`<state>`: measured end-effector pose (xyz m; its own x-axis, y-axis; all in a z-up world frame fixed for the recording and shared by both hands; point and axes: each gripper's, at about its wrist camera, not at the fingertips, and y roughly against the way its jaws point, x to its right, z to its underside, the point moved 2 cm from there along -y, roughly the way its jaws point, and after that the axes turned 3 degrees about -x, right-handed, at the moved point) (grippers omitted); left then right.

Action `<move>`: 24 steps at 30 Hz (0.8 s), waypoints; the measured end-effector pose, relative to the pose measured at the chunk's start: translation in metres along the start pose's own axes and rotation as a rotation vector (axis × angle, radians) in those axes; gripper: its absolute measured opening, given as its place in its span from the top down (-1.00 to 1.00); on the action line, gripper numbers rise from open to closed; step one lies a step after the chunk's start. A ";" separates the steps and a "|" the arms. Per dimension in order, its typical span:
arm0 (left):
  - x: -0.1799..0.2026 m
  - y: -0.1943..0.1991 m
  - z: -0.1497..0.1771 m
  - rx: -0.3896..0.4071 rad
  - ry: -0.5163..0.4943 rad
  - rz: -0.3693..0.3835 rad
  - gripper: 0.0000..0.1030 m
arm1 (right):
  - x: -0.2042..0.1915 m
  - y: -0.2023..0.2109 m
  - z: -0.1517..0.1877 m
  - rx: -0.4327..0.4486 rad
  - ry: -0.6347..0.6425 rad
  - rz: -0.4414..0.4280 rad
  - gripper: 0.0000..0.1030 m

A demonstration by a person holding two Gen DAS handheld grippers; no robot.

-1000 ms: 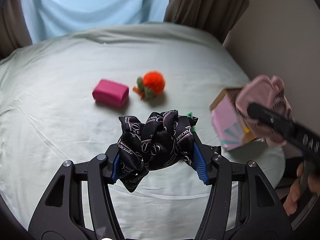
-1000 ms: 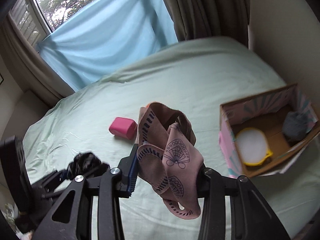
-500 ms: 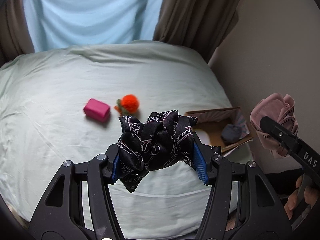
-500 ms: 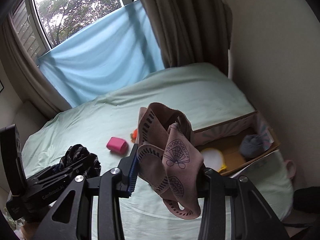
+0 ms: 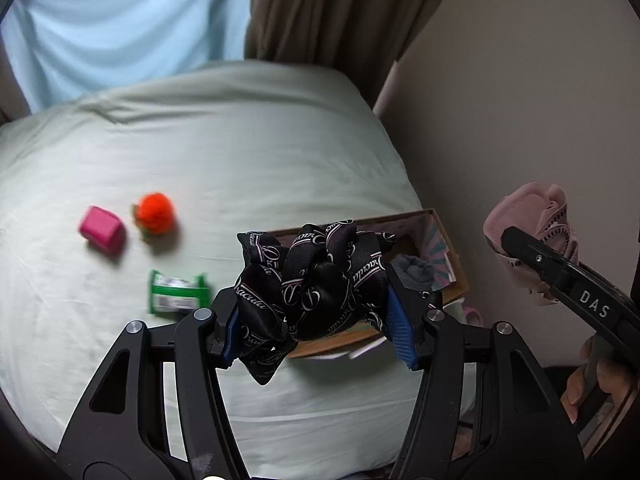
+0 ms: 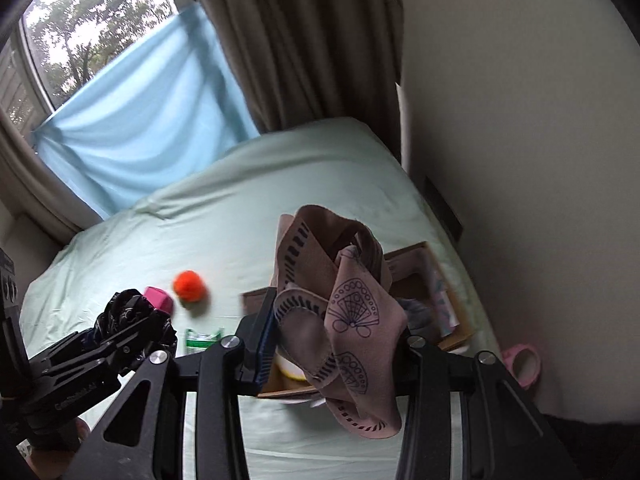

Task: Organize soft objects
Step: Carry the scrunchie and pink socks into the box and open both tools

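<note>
My left gripper (image 5: 316,320) is shut on a black scarf with white script (image 5: 316,276) and holds it in the air above the cardboard box (image 5: 448,248) at the bed's right edge. My right gripper (image 6: 336,344) is shut on a pink patterned cloth (image 6: 344,320), also raised over the box (image 6: 420,264). A grey soft item (image 5: 416,272) lies in the box. The right gripper with the pink cloth (image 5: 536,224) shows at the right of the left wrist view. The left gripper with the scarf (image 6: 128,316) shows at the left of the right wrist view.
On the pale green bed (image 5: 240,152) lie a pink block (image 5: 100,232), an orange pompom toy (image 5: 156,212) and a green packet (image 5: 176,292). A wall (image 5: 520,100) runs close along the bed's right side. Curtains (image 6: 288,40) hang behind. A pink ring object (image 6: 524,364) lies beside the bed.
Both grippers have risen and shifted right, so the box now sits under them. The green packet has come into view. Both still hold their cloths.
</note>
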<state>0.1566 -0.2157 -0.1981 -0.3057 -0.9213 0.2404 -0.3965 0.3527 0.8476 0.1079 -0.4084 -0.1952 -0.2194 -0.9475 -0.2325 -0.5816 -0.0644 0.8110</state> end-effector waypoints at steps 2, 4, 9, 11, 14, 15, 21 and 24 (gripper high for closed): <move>0.014 -0.023 -0.005 -0.032 0.007 -0.004 -0.07 | 0.019 -0.017 -0.007 -0.030 0.005 0.008 0.27; 0.026 -0.047 -0.009 -0.066 0.007 -0.008 -0.07 | 0.036 -0.036 -0.014 -0.062 0.008 0.014 0.27; 0.047 -0.107 -0.013 -0.158 -0.006 -0.037 -0.07 | 0.064 -0.088 -0.019 -0.176 -0.004 0.019 0.27; 0.051 -0.128 -0.012 -0.198 -0.014 -0.052 -0.07 | 0.071 -0.107 -0.022 -0.216 -0.003 0.008 0.27; 0.050 -0.169 -0.007 -0.307 0.007 -0.050 -0.09 | 0.077 -0.137 -0.021 -0.292 0.000 -0.034 0.27; 0.049 -0.183 -0.002 -0.345 0.020 -0.042 -0.09 | 0.075 -0.148 -0.019 -0.322 0.001 -0.056 0.27; 0.044 -0.233 0.017 -0.449 -0.024 -0.087 -0.09 | 0.077 -0.201 -0.008 -0.432 0.013 -0.089 0.27; 0.042 -0.244 0.019 -0.459 -0.028 -0.096 -0.19 | 0.078 -0.216 -0.005 -0.457 0.004 -0.088 0.23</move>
<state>0.2242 -0.3374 -0.4036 -0.3125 -0.9390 0.1433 -0.0019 0.1515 0.9885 0.2204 -0.4700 -0.3852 -0.1812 -0.9334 -0.3099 -0.1929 -0.2753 0.9418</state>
